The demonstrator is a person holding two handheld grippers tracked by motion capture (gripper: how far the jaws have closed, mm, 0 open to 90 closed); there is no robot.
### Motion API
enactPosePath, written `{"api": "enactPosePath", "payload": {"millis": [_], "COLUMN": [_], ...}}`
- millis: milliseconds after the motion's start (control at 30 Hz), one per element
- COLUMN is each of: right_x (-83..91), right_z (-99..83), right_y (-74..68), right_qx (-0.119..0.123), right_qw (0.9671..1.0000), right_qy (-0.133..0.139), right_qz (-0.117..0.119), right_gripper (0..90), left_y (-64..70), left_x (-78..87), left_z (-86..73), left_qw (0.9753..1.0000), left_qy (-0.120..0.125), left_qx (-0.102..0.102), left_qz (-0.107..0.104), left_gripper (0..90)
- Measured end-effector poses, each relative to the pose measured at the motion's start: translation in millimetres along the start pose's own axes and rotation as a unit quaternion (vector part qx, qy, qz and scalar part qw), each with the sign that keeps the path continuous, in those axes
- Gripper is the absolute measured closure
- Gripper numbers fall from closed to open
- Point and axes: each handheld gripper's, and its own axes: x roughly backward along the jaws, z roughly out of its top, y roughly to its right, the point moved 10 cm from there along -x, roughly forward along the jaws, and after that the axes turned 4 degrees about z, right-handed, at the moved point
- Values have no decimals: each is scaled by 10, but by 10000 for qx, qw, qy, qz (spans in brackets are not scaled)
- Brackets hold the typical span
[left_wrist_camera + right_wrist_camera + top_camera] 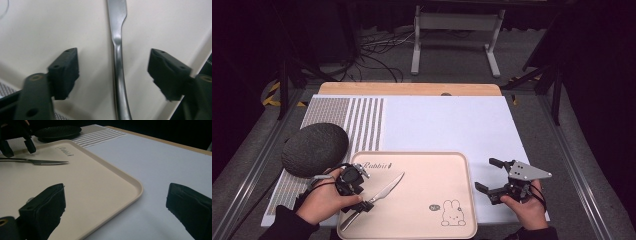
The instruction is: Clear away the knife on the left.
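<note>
Where the left gripper (362,202) hangs over the near left corner of the tray (447,165), its jaws stand apart with the knife (379,196) between them, and the left gripper view shows clear gaps on both sides of the handle (120,75), so nothing is clamped. The knife lies flat on the tray, blade pointing up and right in the high view, handle running down towards the tray's near edge. Part of the handle is covered there by the gripper and the hand (324,200) holding it, and its end is hard to pick out against the rim. In the left gripper view both ends of the knife are cut off by the frame (top and bottom), and the picture is soft.

The right gripper (494,177) sits off the tray's right side, over the white mat (452,125), jaws wide apart and holding nothing. Its own view looks across the tray's corner (135,187) towards the knife (35,161), whose serrated edge shows, while its handle runs off the left edge.

A dark round thing (314,149) lies left of the tray, by the mat's striped part; what it is cannot be told. The rabbit drawing (453,212) sits near the tray's near right corner. The tray's near edge is cut off by the bottom of the high view.
</note>
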Motion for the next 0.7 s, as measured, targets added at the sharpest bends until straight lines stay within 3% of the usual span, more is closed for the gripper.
{"api": "enactPosePath", "payload": {"millis": [33, 133, 267, 333, 367, 433, 567, 700], "right_x": [0, 3, 0, -2, -2, -2, -3, -6], "right_z": [0, 1, 1, 0, 1, 0, -4, -4], "right_y": [0, 1, 3, 1, 1, 0, -4, -7], "right_qx": [0, -7, 0, 4, 5, 0, -4, -3], "right_qw": [10000, 10000, 10000, 10000, 10000, 10000, 10000, 10000], "right_qy": [0, 1, 4, 2, 4, 1, -13, -10], "right_qz": [0, 4, 2, 6, 8, 13, 24, 35], "right_gripper": [36, 36, 36, 36, 36, 36, 36, 36], "left_y": [0, 6, 52, 90, 100, 134, 198, 236], "left_x": [0, 15, 20, 25, 28, 28, 22, -17], "left_z": [0, 50, 126, 173, 176, 201, 219, 215], "left_qw": [10000, 9993, 9954, 9915, 9907, 9866, 9814, 9790], "left_qy": [0, 173, 458, 635, 640, 712, 700, 604], "left_qx": [0, -302, -822, -1122, -1193, -1457, -1788, -1946], "left_qz": [0, 125, 175, 151, 141, 152, 57, -28], "left_gripper": [228, 207, 223, 321, 383, 499, 852, 900]}}
